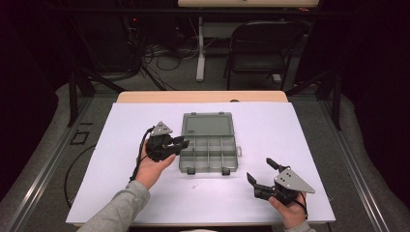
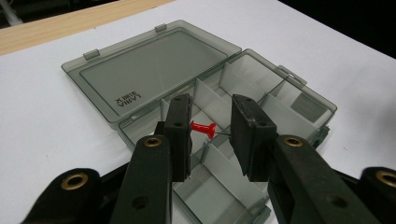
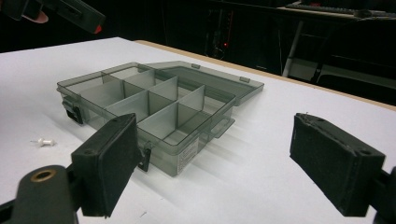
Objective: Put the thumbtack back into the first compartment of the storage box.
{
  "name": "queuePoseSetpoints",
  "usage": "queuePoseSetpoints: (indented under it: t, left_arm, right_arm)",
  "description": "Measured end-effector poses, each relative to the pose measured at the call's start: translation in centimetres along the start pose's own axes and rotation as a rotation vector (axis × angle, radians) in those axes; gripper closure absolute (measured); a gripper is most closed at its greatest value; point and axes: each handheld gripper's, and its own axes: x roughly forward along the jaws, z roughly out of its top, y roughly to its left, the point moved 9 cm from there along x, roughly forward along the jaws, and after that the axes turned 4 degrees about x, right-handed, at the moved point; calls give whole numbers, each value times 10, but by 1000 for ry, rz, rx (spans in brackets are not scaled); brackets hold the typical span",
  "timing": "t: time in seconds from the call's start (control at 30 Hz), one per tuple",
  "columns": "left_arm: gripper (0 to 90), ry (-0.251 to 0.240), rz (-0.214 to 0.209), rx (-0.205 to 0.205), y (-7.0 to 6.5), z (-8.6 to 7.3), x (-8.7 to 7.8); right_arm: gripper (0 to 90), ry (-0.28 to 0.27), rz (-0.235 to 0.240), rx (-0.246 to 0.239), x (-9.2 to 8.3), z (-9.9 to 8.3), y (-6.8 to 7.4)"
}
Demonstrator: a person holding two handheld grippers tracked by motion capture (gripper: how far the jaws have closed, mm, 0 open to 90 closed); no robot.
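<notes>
A dark room, cables and a folding chair (image 1: 263,46) at the back, and up front a white table (image 1: 121,125) with a smoky clear box (image 1: 209,153) lying open, its lid (image 1: 208,123) flat behind the compartments.

The left gripper (image 1: 180,143) hangs over the box's left end, and in the left gripper view there's a red pushpin (image 2: 203,128) between its jaws. The jaws stand a little apart. The pin's head sits against the left pad (image 2: 178,135) and its thin needle reaches toward the right one, but whether the tip actually touches is hard to tell at this sharpness. So pinched or merely bridging: I can't call it.

Over on the right, the right gripper (image 1: 261,172) rests low near the table's near edge, jaws spread wide, nothing in them. A white pushpin (image 3: 45,141) lies loose on the table just in front of the box.

The risks now. That red pin looks held end to end, a poor grip; any tilt of the hand and it could pivot out. It hovers above the dividers (image 2: 231,163), so a slip could land it on a wall or in the wrong compartment, or send it bouncing onto the table. And the white pin is small and pale on a white top, easy to nudge away with a wide jaw.
</notes>
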Motion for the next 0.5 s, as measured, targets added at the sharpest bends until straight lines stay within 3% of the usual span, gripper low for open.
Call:
queuePoseSetpoints:
  t: [0.5]
  left_arm:
    - [688, 35, 30, -42, 11, 4, 29]
  right_arm:
    - [153, 3, 2, -2, 0, 0, -1]
